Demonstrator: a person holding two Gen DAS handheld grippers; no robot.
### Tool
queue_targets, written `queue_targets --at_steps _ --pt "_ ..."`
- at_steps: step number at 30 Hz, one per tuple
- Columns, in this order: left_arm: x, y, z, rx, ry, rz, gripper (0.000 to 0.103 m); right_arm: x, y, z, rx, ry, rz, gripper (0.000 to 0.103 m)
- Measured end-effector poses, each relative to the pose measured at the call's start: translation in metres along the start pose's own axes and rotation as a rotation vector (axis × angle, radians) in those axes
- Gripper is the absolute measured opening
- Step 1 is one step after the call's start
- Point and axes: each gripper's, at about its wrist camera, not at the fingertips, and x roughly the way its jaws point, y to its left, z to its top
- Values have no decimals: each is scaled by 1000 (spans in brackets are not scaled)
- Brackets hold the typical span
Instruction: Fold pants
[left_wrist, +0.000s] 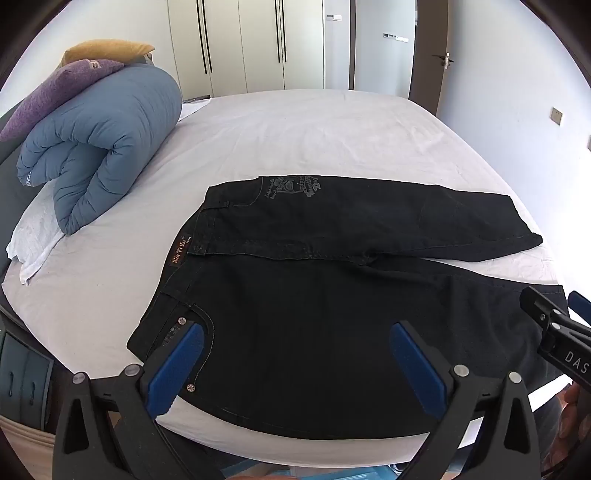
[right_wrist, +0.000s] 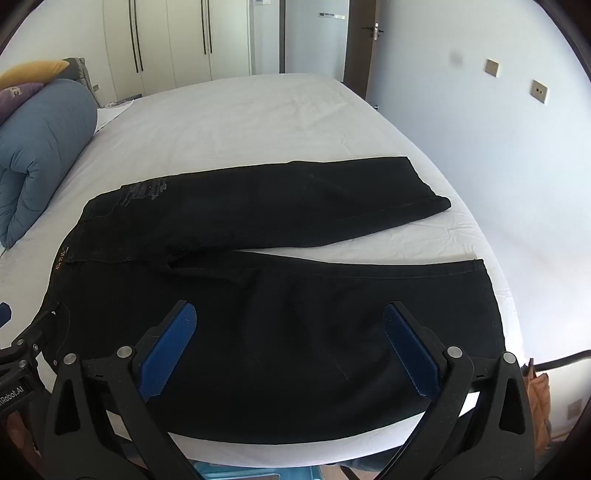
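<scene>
Black pants (left_wrist: 314, 295) lie flat on the white bed (left_wrist: 295, 140), waistband to the left, both legs spread apart and running to the right. They also show in the right wrist view (right_wrist: 277, 314). My left gripper (left_wrist: 297, 332) is open and empty, hovering over the near hip and pocket area. My right gripper (right_wrist: 290, 314) is open and empty, hovering over the near leg. The right gripper's tip shows at the right edge of the left wrist view (left_wrist: 554, 321).
A rolled blue duvet (left_wrist: 99, 144) with purple and yellow pillows (left_wrist: 62, 85) lies at the bed's left side. White wardrobes (left_wrist: 243, 44) stand behind the bed, a wall (right_wrist: 498, 147) runs along its right side. The near bed edge (right_wrist: 295, 446) is just under the grippers.
</scene>
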Motion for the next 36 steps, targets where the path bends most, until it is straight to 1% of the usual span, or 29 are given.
queue_targets --at_steps 6,12,13,16,36 --pt "-1 0 -1 2 -6 4 103 0 1 -1 -7 -1 0 103" --pt "-1 -1 -2 2 -5 3 103 -1 17 1 -20 -3 1 103" --pt "-1 -1 -2 1 -5 3 103 -1 9 0 -15 -7 7 103" --pt "0 4 -4 -1 -4 3 103 -2 9 0 -17 -3 11 103" --pt "2 7 -6 -4 2 2 103 -1 16 -5 -28 0 12 103"
